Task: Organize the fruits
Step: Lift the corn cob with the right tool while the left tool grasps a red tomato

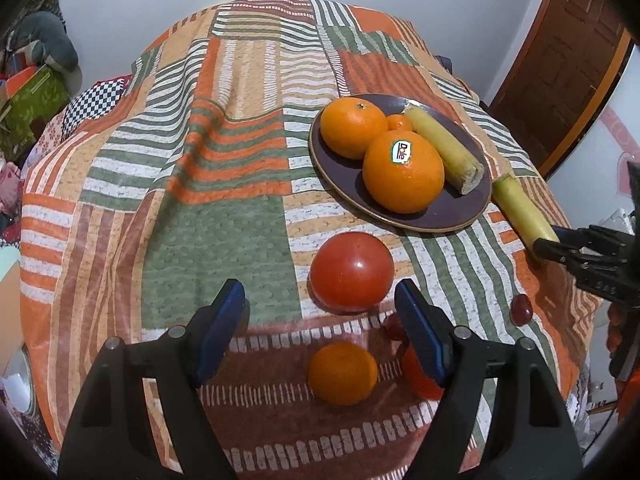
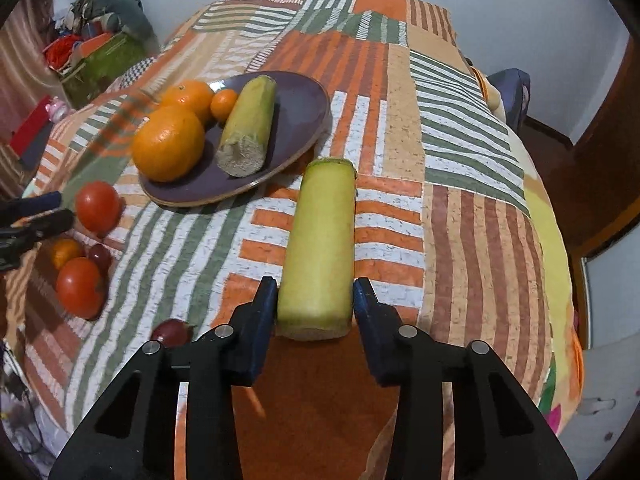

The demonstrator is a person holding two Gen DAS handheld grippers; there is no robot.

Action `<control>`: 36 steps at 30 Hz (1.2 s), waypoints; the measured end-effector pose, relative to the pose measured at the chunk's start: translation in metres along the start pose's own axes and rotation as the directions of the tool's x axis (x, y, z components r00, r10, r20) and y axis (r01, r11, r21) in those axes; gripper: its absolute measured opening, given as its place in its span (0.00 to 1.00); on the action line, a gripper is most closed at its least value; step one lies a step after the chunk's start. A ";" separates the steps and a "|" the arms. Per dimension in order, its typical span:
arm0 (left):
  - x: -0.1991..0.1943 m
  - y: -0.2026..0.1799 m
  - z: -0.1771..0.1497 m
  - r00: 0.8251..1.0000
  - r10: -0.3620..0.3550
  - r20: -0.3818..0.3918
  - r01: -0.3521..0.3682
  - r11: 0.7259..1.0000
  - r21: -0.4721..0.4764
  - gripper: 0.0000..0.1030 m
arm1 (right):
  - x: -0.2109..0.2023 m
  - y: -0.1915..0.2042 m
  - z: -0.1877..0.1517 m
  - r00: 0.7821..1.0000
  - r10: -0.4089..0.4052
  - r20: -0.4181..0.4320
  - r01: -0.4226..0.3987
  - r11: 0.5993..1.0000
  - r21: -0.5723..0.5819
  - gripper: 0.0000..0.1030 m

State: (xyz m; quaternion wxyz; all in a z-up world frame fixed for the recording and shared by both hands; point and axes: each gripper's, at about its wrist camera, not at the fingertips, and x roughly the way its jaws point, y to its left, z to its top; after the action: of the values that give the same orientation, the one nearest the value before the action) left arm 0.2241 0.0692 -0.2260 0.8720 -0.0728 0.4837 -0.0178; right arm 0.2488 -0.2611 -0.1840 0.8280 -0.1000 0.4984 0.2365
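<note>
A dark purple plate (image 1: 348, 180) (image 2: 296, 120) holds two big oranges (image 1: 403, 176) (image 2: 168, 143), a small mandarin (image 1: 399, 123) and a yellow-green cane piece (image 1: 444, 148) (image 2: 250, 128). My right gripper (image 2: 315, 300) (image 1: 560, 246) is shut on a second cane piece (image 2: 320, 248) (image 1: 524, 212), beside the plate's right edge. My left gripper (image 1: 320, 312) is open and empty, just before a red tomato (image 1: 352, 272) (image 2: 98, 206) and above a small orange (image 1: 343, 373) (image 2: 66, 252). A second tomato (image 2: 80, 287) is partly hidden behind its right finger (image 1: 420, 336).
Dark red grapes (image 1: 522, 309) (image 2: 172, 332) lie on the patterned tablecloth (image 1: 216, 208) near the front edge. A green box (image 1: 32, 104) and clutter stand off the table at the left. A wooden door (image 1: 560, 72) is at the right.
</note>
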 end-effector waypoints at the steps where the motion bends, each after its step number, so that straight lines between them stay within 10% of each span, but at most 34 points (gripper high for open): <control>1: 0.002 -0.001 0.001 1.000 0.003 -0.001 -0.003 1.000 0.002 0.75 | -0.001 0.000 0.002 1.000 0.004 0.007 -0.004 1.000 0.003 0.36; 18: 0.032 -0.014 0.012 0.998 -0.050 -0.042 0.050 0.999 0.013 0.50 | 0.037 -0.012 0.025 0.999 0.034 0.026 -0.036 0.995 0.089 0.34; 36: -0.003 -0.024 0.038 0.998 -0.040 0.046 0.039 0.999 0.025 0.49 | -0.001 -0.013 0.037 0.988 0.053 0.146 -0.066 0.994 0.087 0.33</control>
State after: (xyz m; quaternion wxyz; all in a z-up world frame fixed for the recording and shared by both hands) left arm 0.2555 0.0503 -0.2002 0.8834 -0.0721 0.4614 -0.0393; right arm 0.2835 -0.2582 -0.1658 0.8581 -0.0298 0.4504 0.2447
